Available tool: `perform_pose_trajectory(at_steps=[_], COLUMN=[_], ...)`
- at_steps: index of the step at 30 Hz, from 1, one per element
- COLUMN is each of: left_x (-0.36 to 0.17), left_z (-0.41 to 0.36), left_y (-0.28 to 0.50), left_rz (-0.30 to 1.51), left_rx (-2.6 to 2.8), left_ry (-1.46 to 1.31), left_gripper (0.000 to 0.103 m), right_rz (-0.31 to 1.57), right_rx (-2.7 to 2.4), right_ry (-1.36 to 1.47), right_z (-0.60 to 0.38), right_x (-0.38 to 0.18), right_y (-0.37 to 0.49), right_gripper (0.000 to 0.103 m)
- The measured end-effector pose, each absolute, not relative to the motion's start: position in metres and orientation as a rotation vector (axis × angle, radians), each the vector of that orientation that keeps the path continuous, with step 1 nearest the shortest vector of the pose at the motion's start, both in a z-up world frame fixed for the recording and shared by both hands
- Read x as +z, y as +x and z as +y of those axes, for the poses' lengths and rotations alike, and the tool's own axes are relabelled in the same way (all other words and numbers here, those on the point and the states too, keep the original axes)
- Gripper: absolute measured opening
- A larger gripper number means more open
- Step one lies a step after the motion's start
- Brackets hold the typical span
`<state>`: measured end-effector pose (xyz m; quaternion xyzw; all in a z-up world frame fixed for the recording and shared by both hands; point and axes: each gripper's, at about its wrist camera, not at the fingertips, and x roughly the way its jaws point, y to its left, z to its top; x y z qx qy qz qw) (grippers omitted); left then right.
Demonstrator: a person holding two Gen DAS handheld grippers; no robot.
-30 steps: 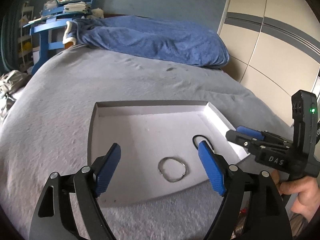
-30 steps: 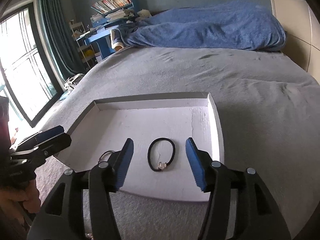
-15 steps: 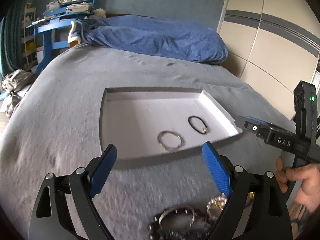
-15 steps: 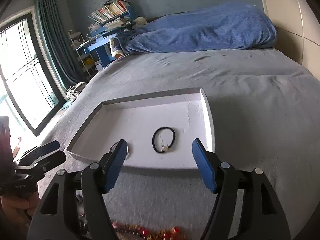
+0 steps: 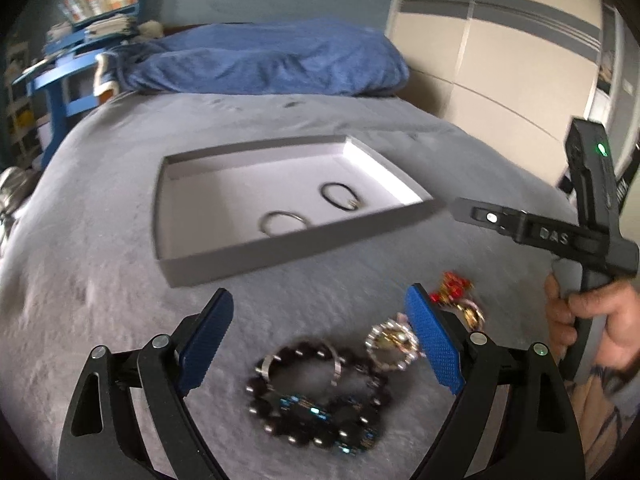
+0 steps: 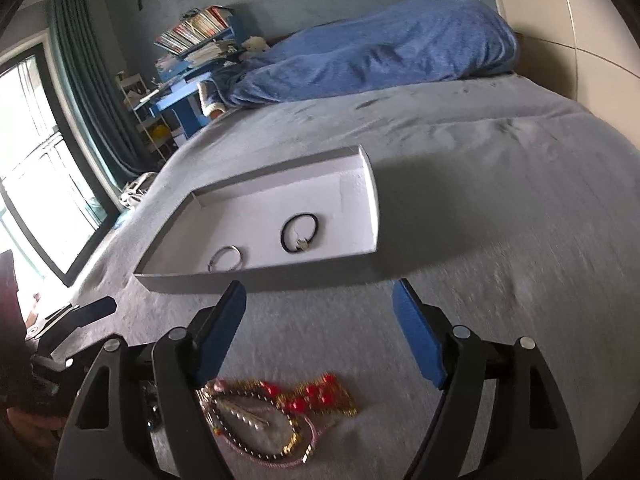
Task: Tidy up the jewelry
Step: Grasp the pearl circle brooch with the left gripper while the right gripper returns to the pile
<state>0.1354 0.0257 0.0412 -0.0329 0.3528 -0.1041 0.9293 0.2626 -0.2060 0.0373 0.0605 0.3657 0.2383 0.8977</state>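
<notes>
Tools both spread, empty: left tool (image 5: pixel 320 340) over black bracelet (image 5: pixel 316 396), right tool (image 6: pixel 320 332) over red beads (image 6: pixel 312 394). Tray (image 6: pixel 372 196) beyond holds two rings, likely sorted.

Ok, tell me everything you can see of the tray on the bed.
The tray is a shallow, open rectangular box, seemingly cardboard, white inside with low grey outer walls. It lies flat on the grey bedspread, beyond both grippers. Inside rest a black hair tie with a small metal charm and, apart from it, a silver ring bangle. Nothing else touches it; the loose jewelry pile lies outside, nearer the cameras.
</notes>
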Motion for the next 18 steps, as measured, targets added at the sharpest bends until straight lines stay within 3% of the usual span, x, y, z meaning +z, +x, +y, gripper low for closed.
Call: perform_pose_trajectory(at_steps=[6,12,18], left_x=[0.028,0.008,-0.002], left_z=[-0.006,-0.020,-0.027], left_y=[0.129,0.139,0.145], left_rz=[0.770,0.837,0.853], left_rx=[-0.322,-0.366,-0.396], left_ry=[0.042,0.113,0.169], left_gripper=[0.086,0.063,0.059], right_rz=[0.780,0.799,0.806], right_rx=[0.469,0.448,0.455], right_ry=[0.137,0.217,0.218], right_z=[-0.214,-0.234,-0.235], right_x=[0.028,0.023,0.021], right_y=[0.255,0.256,0.252], right_gripper=[0.076,0.078,0.078])
